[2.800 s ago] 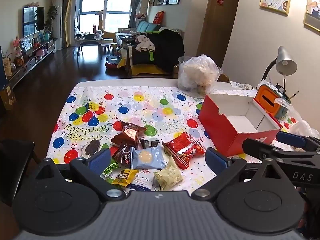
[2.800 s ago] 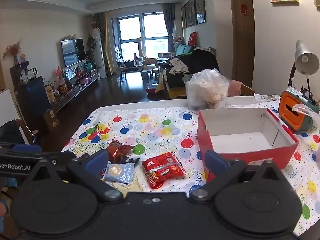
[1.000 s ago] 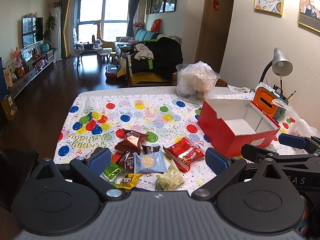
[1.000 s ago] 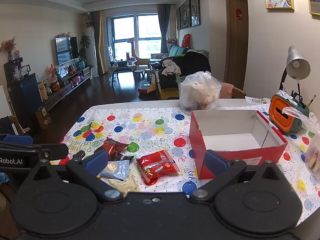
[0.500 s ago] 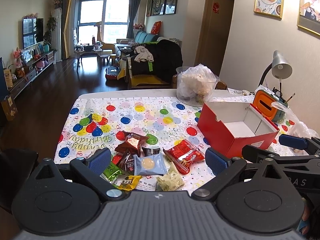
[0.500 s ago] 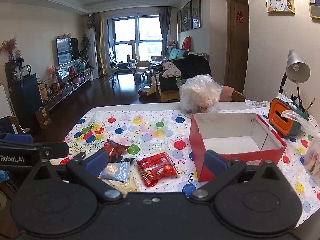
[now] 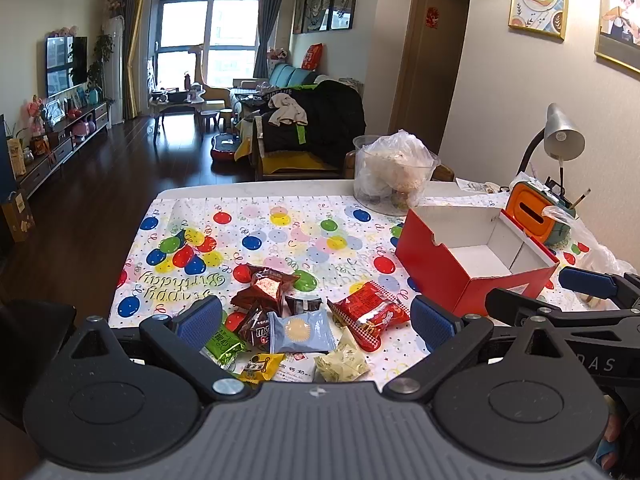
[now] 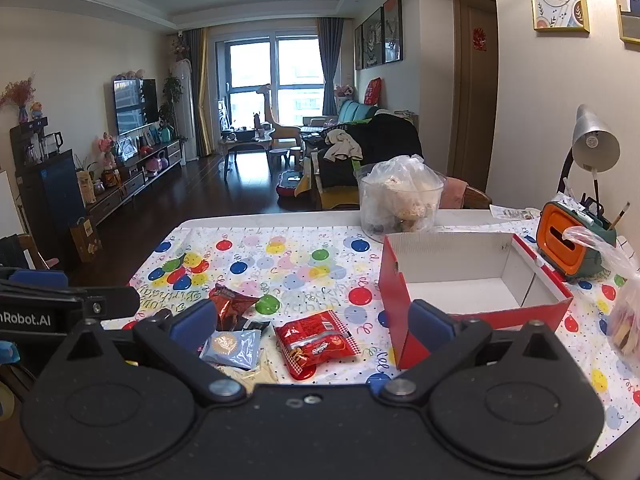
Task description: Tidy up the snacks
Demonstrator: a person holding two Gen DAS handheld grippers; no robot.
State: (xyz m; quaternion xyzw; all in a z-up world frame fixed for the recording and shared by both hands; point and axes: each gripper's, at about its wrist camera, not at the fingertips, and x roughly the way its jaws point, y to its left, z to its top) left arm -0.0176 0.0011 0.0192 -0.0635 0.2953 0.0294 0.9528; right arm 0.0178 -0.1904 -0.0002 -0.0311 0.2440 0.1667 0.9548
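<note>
A pile of snack packets lies near the table's front edge: a red packet [image 7: 370,314] [image 8: 316,342], a light blue packet [image 7: 300,331] [image 8: 232,346], a brown foil packet [image 7: 266,286] [image 8: 232,304], a green one [image 7: 222,344], a yellow one [image 7: 260,366] and a pale one [image 7: 340,364]. An open red box [image 7: 436,264] [image 8: 400,312] with a white, empty inside stands to their right. My left gripper [image 7: 316,320] is open and empty, held above and short of the pile. My right gripper [image 8: 312,320] is open and empty, also short of the pile; it shows at the right of the left wrist view.
The table wears a balloon-print cloth [image 7: 280,236]. A clear tub with a plastic bag [image 7: 394,174] stands behind the box. An orange holder [image 7: 532,216] and a desk lamp [image 7: 562,138] are at the far right. A plastic bag [image 8: 626,320] lies right of the box.
Both grippers have drawn back and risen a little from the table, so the pile and box look slightly farther. Nothing on the table has moved. Both stay open.
</note>
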